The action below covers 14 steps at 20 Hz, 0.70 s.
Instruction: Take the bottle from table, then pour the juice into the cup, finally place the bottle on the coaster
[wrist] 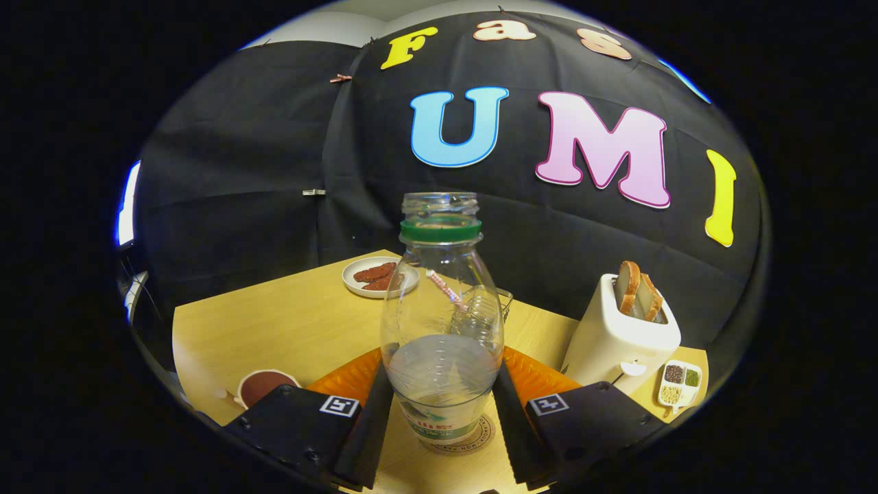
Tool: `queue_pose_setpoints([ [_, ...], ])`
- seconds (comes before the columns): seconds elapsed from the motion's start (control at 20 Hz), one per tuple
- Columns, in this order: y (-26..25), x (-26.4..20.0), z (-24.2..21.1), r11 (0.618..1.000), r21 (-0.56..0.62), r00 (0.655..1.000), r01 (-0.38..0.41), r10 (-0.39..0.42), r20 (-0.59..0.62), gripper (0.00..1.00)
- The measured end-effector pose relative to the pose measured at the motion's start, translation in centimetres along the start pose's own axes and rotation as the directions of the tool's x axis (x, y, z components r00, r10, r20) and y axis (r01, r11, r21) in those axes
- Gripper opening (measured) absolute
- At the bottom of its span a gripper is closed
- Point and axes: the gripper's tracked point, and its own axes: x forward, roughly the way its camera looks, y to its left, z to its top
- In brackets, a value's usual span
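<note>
Bottle [442,322] of clear plastic, with a green neck ring and no cap, stands upright between the 2 fingers of the tongs [442,412], holding a little cloudy liquid in its lower half. Its base sits on a round printed coaster [473,442] lying on the pale wooden table [274,322]. The fingers [367,425] flank the bottle's lower body closely, but whether both press on it or stand just clear cannot be told. To the left of the fingers sits a cup [264,385] with dark drink inside. To the right stand a white toaster [617,336] with 2 bread slices and a small white divided dish [679,384]. Beyond the bottle lies a white plate [374,276] of reddish-brown pieces.
</note>
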Motion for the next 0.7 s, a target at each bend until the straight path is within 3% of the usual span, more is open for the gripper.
queue_pose_setpoints([
  [0.7, -3.0, 1.8, -4.3, 0.991, 0.124, 0.998, 0.045, -0.041, -0.037, 0.77],
])
